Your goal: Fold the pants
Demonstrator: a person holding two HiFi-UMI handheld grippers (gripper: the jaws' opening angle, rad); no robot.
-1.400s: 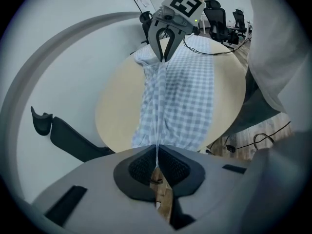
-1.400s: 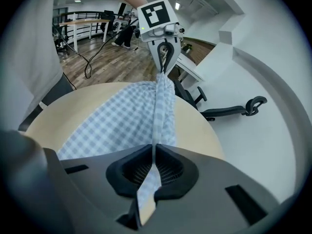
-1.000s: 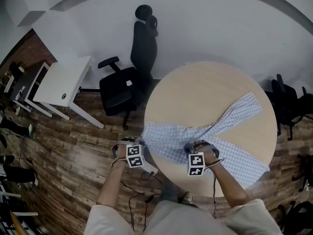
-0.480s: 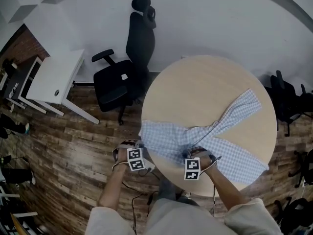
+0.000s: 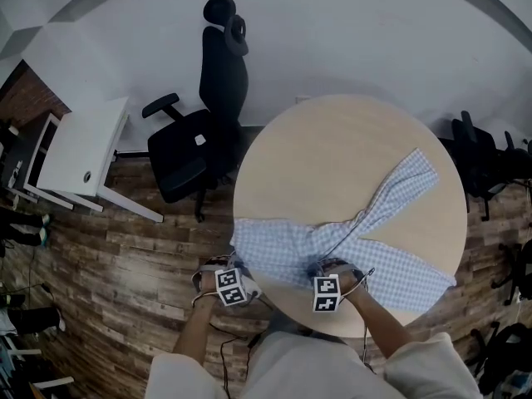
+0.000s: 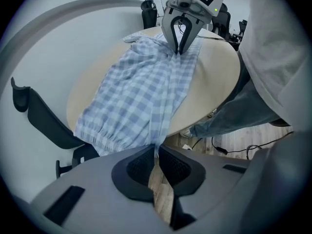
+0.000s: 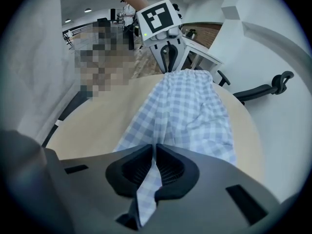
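Fingers [image 6: 139, 165] of the left gripper [image 6: 157, 150] are pressed nearly together on a thin edge of the blue checked pants [image 5: 332, 243], by the gathered waistband at the table's near-left rim. The right gripper [image 7: 155, 152] is closed just as narrowly on another fold of the same cloth at the near rim. Beyond them the pants lie across the round wooden table [image 5: 349, 148], with the two legs spreading to the right. A black office chair [image 5: 195, 135] stands beyond the table's left side
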